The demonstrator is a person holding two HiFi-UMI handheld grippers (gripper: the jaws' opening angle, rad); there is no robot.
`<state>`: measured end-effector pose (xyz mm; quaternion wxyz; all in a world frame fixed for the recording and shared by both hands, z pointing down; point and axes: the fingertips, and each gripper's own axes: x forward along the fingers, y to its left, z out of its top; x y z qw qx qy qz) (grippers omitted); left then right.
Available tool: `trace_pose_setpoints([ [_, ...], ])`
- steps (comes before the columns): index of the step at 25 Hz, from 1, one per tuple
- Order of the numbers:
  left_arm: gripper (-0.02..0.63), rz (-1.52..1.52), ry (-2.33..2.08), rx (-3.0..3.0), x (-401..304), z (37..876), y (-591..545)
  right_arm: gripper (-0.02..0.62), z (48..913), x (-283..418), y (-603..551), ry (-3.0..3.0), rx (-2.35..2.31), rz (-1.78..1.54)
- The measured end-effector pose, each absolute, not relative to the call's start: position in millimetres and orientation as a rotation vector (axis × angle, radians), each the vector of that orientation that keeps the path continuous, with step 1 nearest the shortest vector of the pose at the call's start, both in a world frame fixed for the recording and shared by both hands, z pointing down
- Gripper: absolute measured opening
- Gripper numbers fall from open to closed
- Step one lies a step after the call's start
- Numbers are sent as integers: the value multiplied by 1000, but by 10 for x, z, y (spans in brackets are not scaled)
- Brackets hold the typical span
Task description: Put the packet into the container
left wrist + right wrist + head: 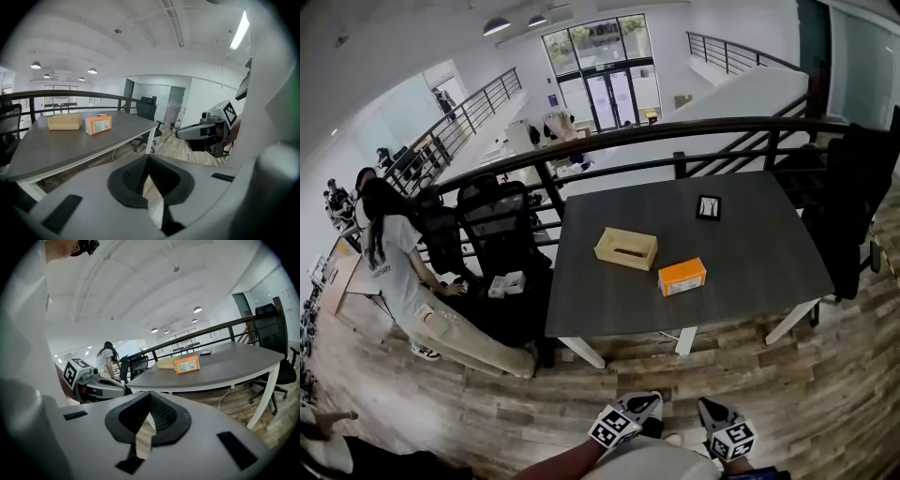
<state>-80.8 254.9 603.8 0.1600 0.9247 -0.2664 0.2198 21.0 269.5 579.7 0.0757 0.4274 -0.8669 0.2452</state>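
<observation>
Low in the head view, the left gripper [642, 408] and the right gripper [713, 412] are hanging side by side over the wood floor [787, 375], well short of the table [750, 244]. The packet [682, 277] is lying near the front edge, just beside the container [625, 248] but apart from it. No grasp is under way, so this is looking like the approach step. A small dark item [708, 207] is sitting toward the far edge. A railing [675, 131] is running behind the table, with a chair [497, 220] and a person [394, 272] at the left and a bright hall beyond.

Along the left gripper [149, 158] in its own view, the jaws are pressing together with nothing between them. The packet [98, 124] and container [64, 122] are showing far off on the grey top [70, 147], and the right gripper [206, 133] is floating alongside.

Along the right gripper [150, 397] in its view, the jaws are likewise meeting on nothing. The packet [187, 364] is standing in front of the container [166, 363], and the left gripper [101, 387] is showing at the left.

The next move is likely calling for stepping closer, spreading one gripper's jaws and bracketing the packet's sides.
</observation>
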Motion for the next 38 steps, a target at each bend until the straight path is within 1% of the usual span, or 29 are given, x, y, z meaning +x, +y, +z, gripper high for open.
trace_pose_setpoints([
  [19,9,622,-678,2684,-626,6056,1496,8,5874,383,1745,-2521,1378,736],
  [32,9,652,-616,2721,-736,5972,834,8,5749,448,1068,-2451,1534,695],
  [38,9,675,-661,2802,-790,5851,574,9,5697,360,908,-2454,1508,642],
])
